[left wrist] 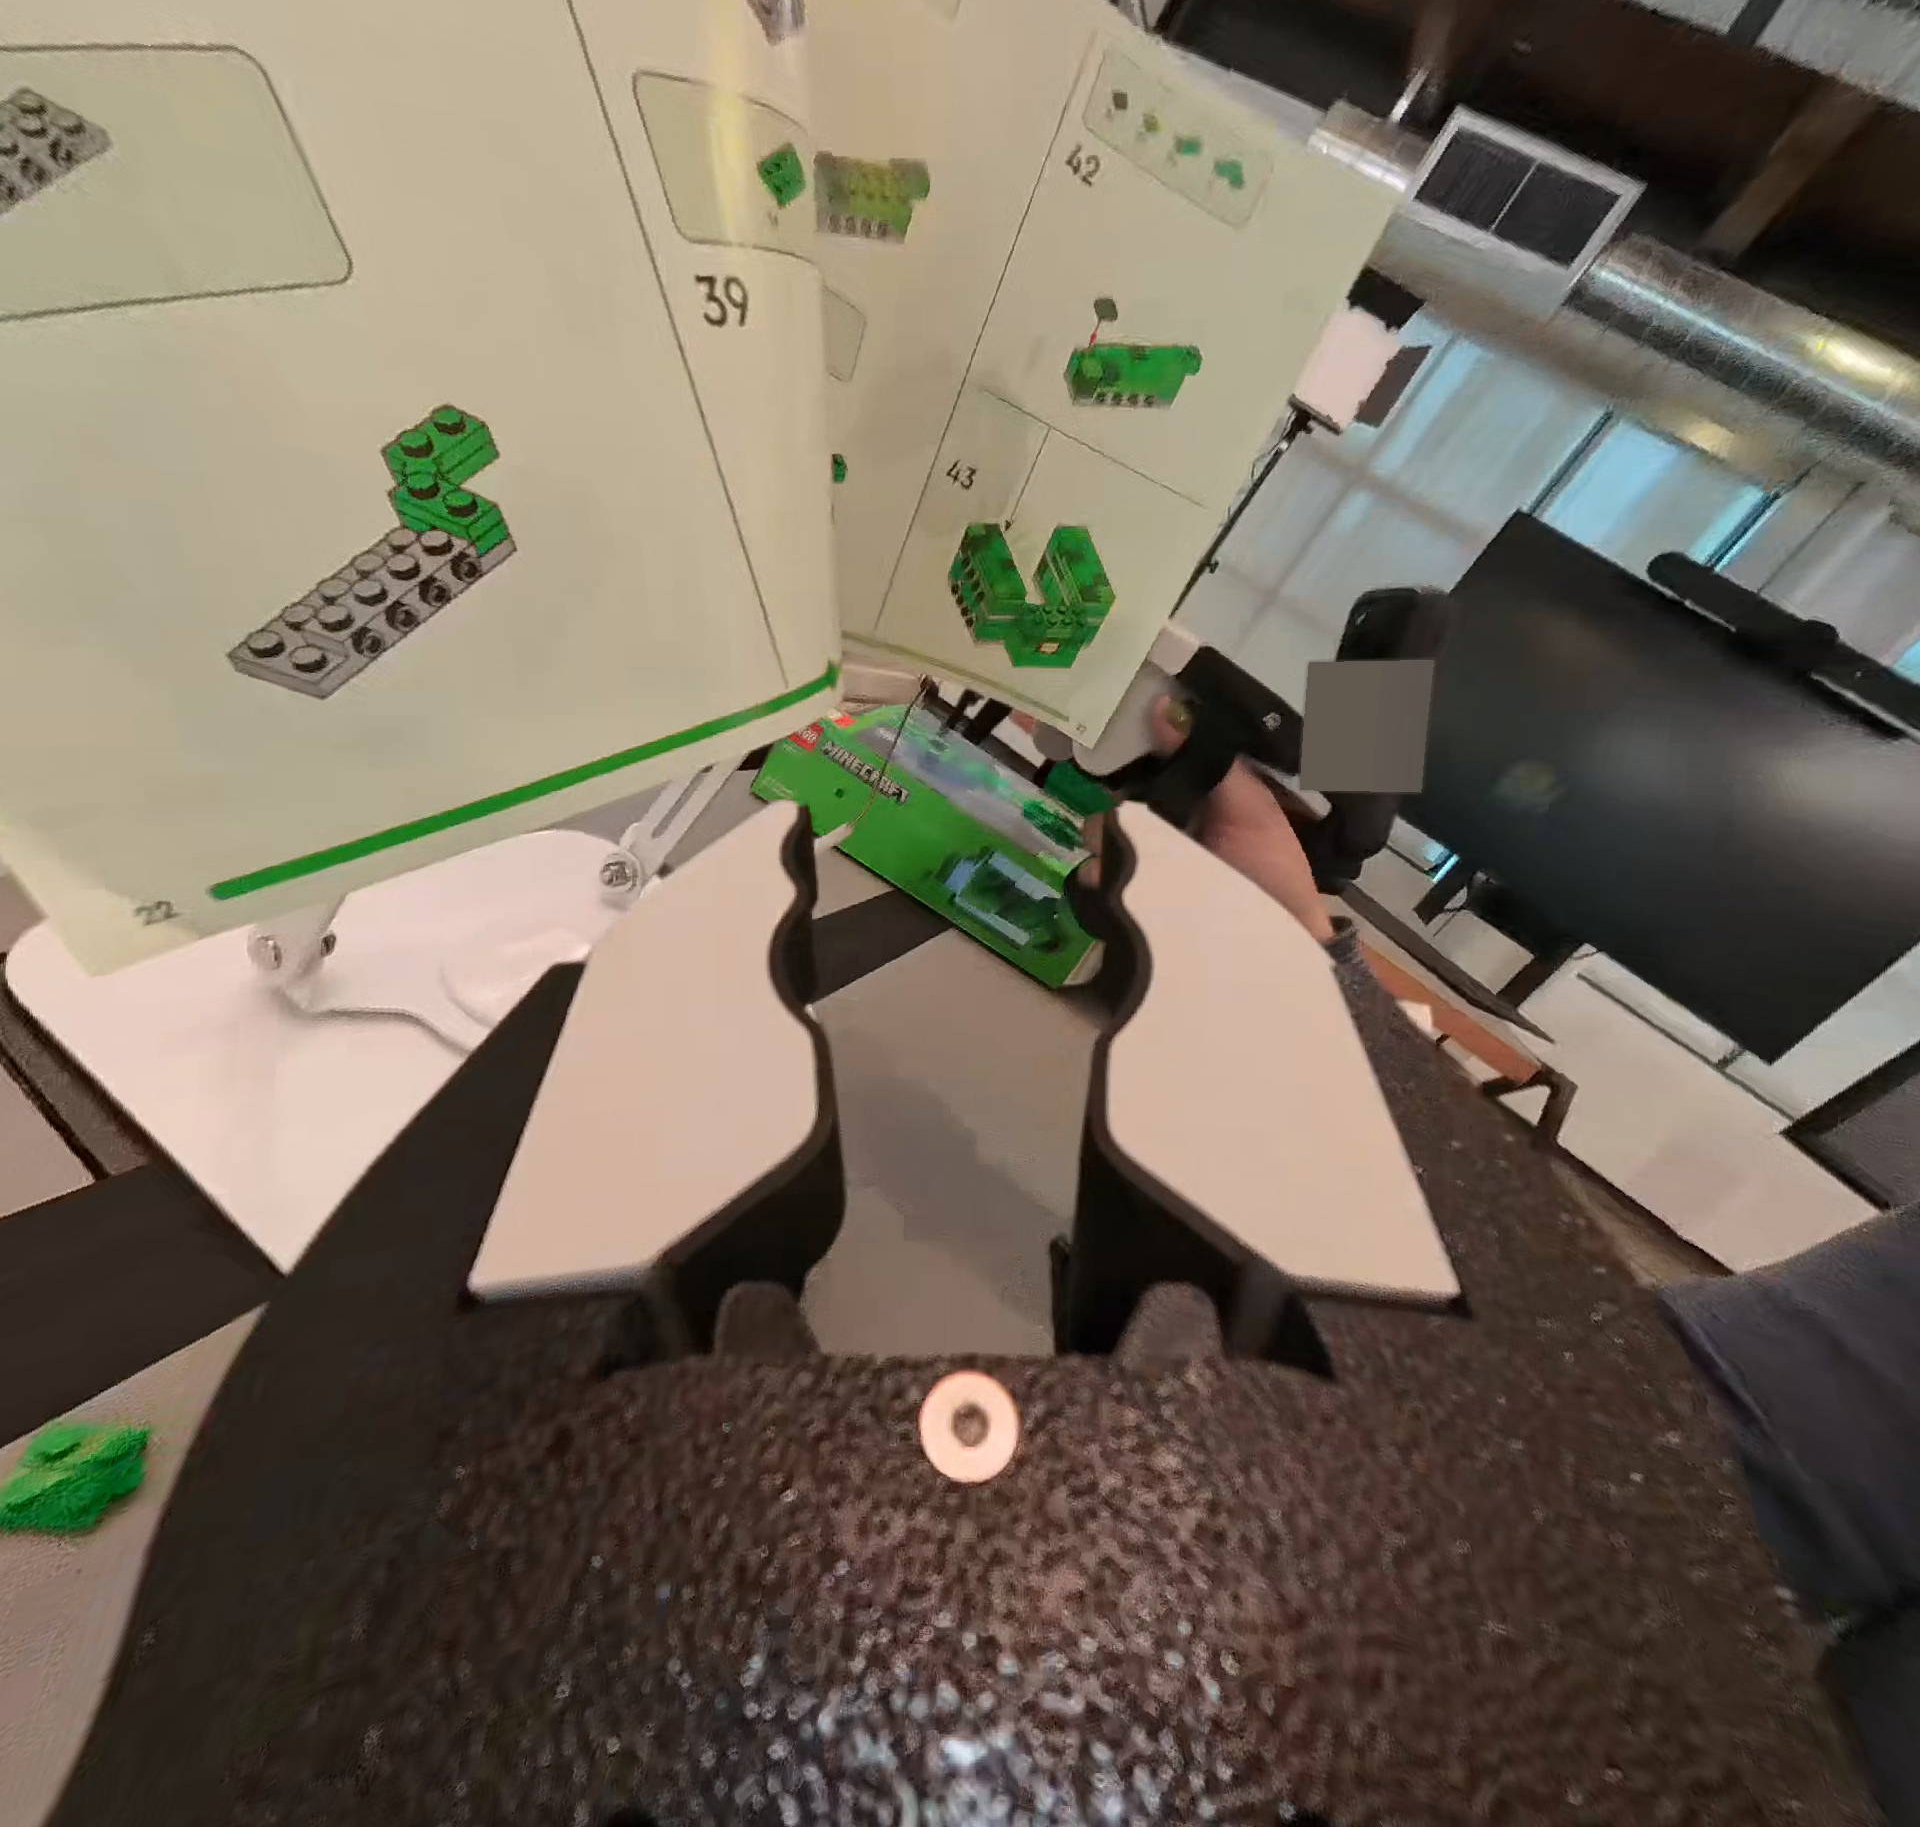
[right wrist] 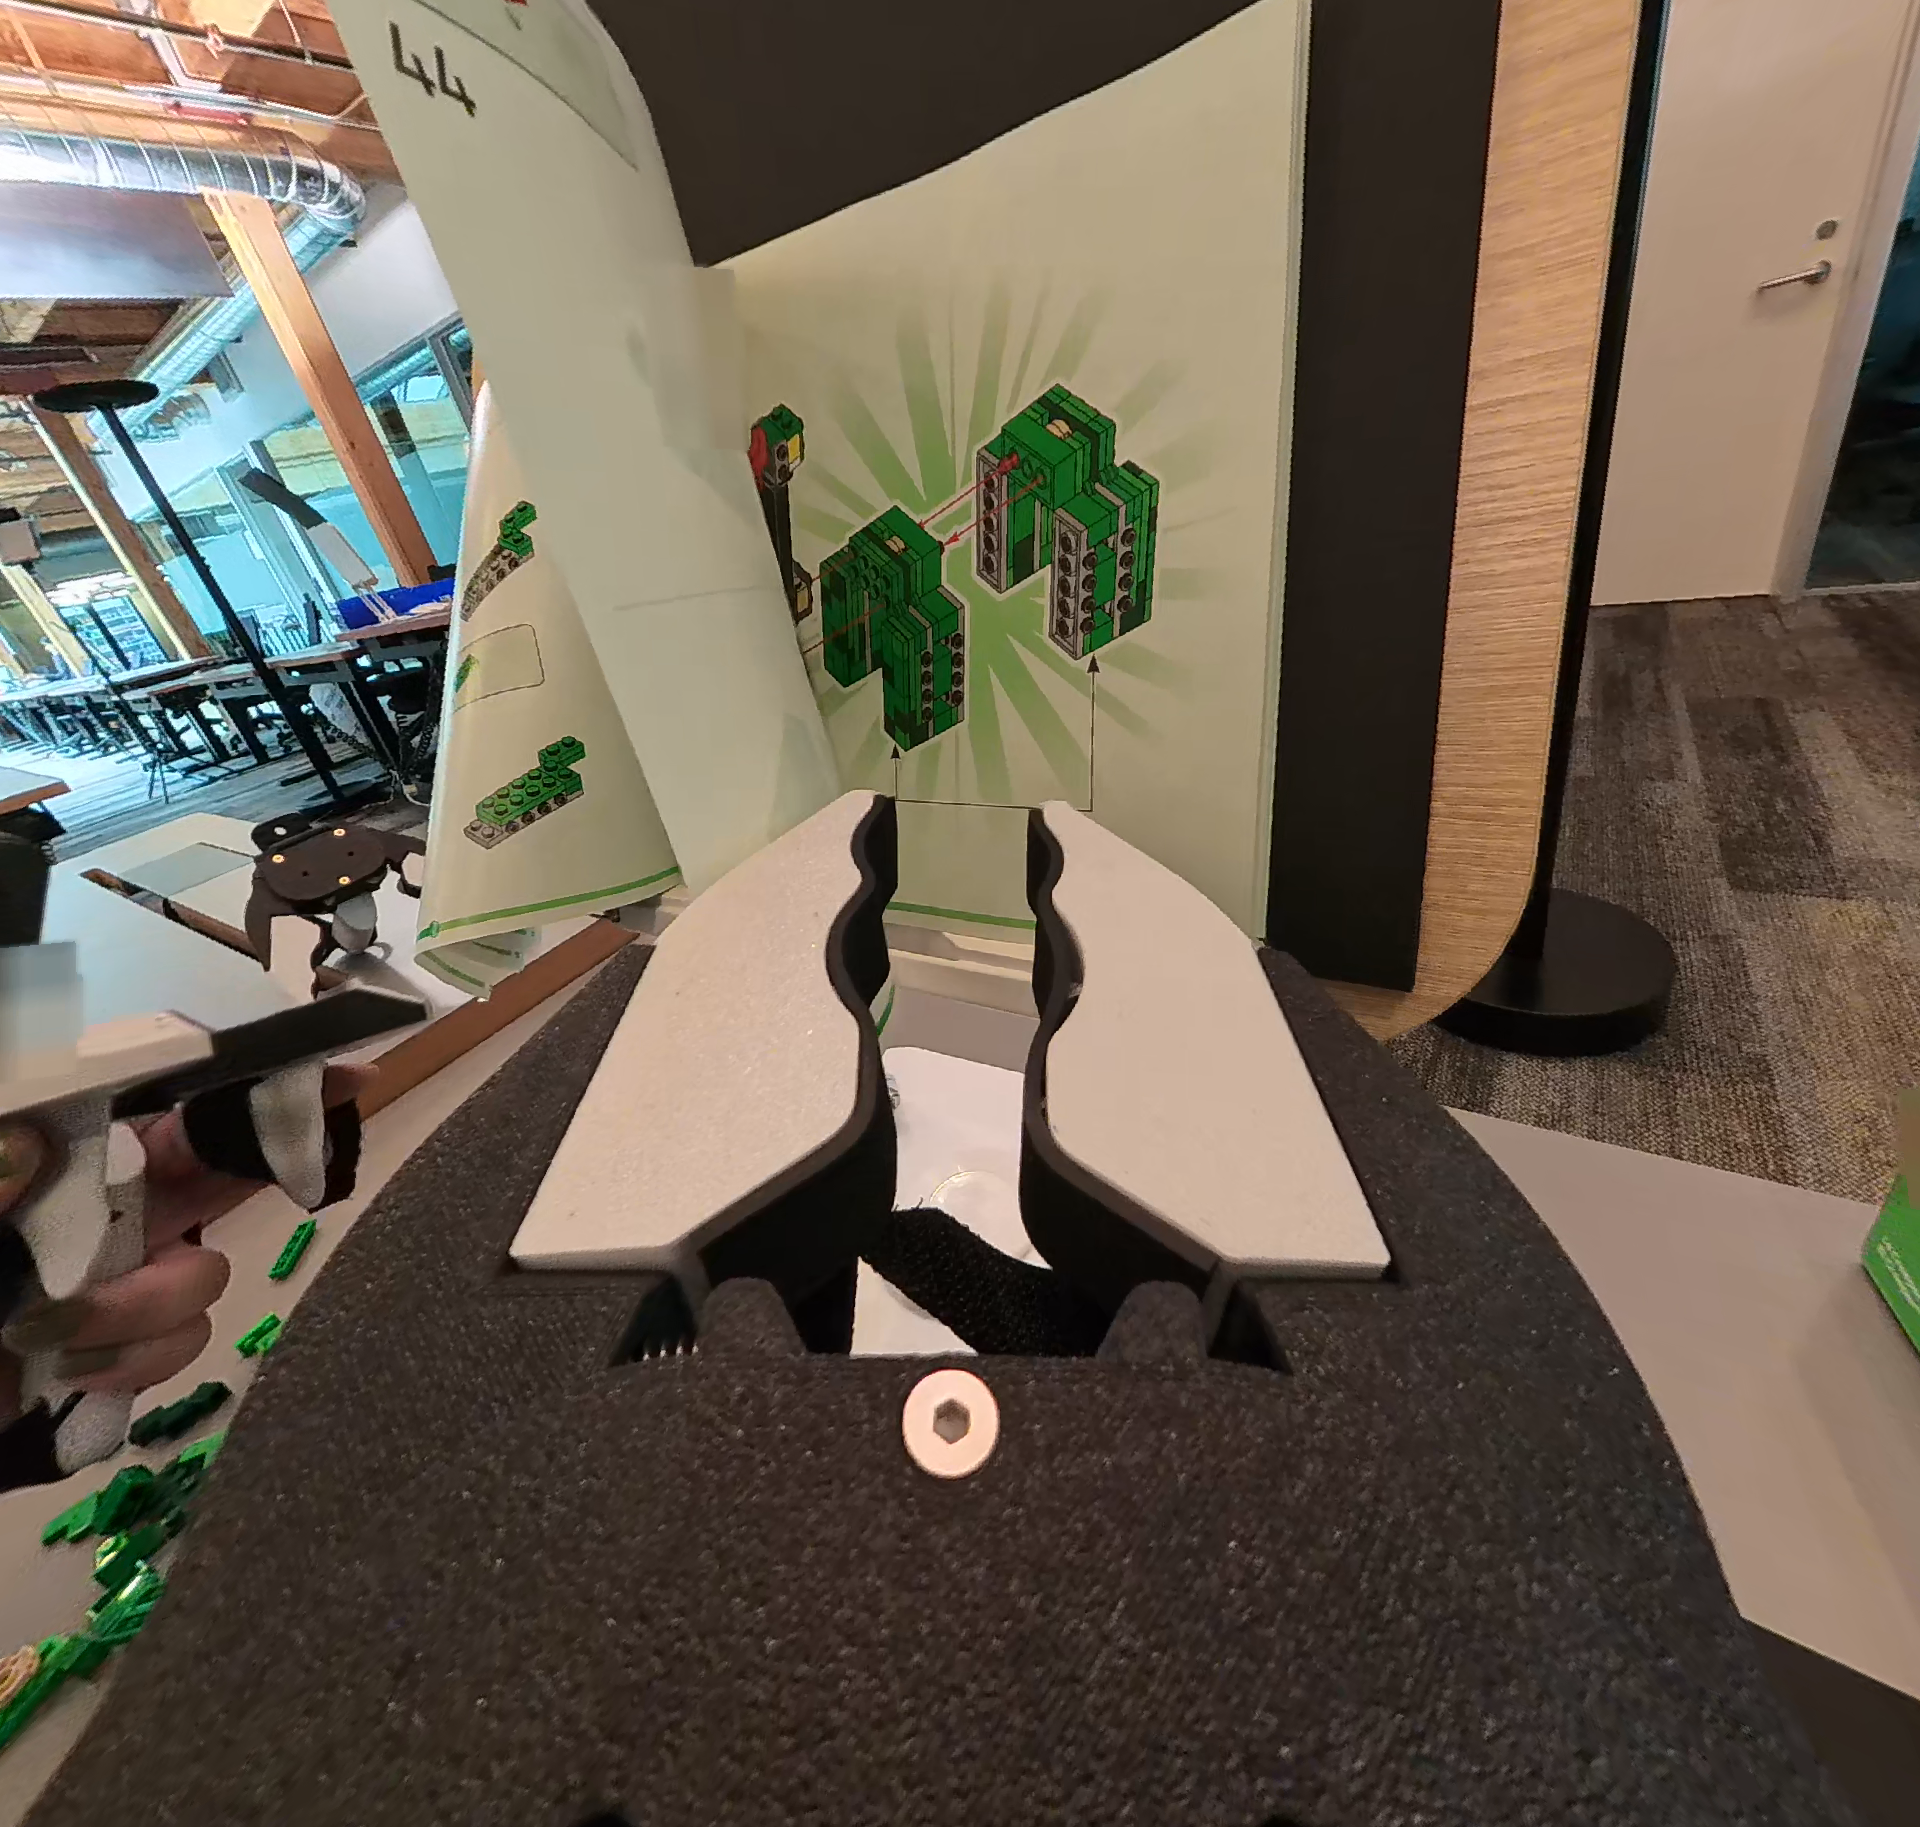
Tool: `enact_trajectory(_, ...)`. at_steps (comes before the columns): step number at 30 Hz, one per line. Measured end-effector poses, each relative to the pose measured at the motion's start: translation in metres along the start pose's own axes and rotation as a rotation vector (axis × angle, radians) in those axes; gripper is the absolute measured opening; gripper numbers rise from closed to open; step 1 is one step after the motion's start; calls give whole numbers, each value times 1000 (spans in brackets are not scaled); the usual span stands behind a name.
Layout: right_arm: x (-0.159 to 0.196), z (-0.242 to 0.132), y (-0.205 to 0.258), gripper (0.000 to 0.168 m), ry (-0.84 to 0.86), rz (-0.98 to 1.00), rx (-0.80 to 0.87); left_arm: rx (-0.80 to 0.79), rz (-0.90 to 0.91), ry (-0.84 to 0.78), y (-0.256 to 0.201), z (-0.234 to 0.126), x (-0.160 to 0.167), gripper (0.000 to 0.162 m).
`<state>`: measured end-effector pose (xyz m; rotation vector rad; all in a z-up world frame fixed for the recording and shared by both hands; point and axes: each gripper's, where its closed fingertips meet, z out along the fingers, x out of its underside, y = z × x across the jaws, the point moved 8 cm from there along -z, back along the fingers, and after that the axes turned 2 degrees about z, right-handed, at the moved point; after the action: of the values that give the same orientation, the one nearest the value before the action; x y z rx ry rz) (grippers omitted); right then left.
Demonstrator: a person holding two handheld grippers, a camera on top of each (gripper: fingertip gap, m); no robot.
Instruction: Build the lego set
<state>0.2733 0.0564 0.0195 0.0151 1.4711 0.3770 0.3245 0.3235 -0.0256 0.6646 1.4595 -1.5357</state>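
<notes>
In the left wrist view, a loose green lego piece (left wrist: pixel 68 1476) lies on the table (left wrist: pixel 935 1102) at the far left, well apart from the left tongs (left wrist: pixel 951 873), which stand open and empty. Above them the instruction booklet (left wrist: pixel 416 427) fans its pages on a white stand (left wrist: pixel 312 956); the green lego box (left wrist: pixel 935 852) lies beyond the tips. In the right wrist view, scattered green lego pieces (right wrist: pixel 125 1497) lie at the lower left, beside a gloved hand (right wrist: pixel 125 1247). The right tongs (right wrist: pixel 961 842) are parted with nothing held, pointing at the booklet's open page (right wrist: pixel 1039 530).
</notes>
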Motion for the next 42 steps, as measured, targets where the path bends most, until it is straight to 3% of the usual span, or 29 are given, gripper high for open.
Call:
enact_trajectory(16, -3, -5, -4, 23, -22, 0, 25, -67, 15, -66, 3, -4, -4, 52)
enact_trajectory(24, -6, -7, -6, 28, -44, -12, 56, -101, 109, -151, -2, -4, -8, 46)
enact_trajectory(29, -23, -20, 3, 47, -194, -281, 178, -69, 143, -152, -9, 1, -8, 46)
enact_trajectory(34, -33, -28, 38, 42, -332, -545, 118, 5, 174, -156, -18, 16, -9, 47)
enact_trajectory(42, -26, -22, 25, 40, -183, -417, 28, 67, 304, -12, -39, 69, -3, 47)
